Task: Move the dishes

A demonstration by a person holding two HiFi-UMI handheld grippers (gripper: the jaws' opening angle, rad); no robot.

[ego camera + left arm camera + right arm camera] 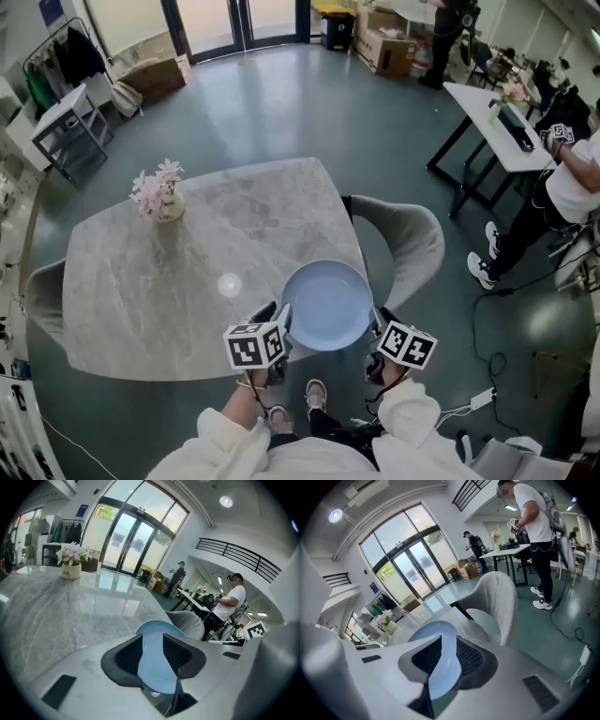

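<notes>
A round light-blue plate (326, 305) hangs over the near right corner of the grey marble table (187, 281). Both grippers grip it at once. My left gripper (282, 325) is shut on the plate's left rim and my right gripper (376, 330) on its right rim. In the left gripper view the plate (154, 674) fills the gap between the ribbed black pads of the left gripper (152, 642). The right gripper view shows the same: the plate's (429, 632) edge is pinched in the right gripper (448, 645).
A pot of pink flowers (161, 197) stands on the table's far left. A grey upholstered chair (412, 244) sits at the table's right side, and another chair (42, 300) at its left. To the far right, a person (572, 178) stands by a white desk (497, 122).
</notes>
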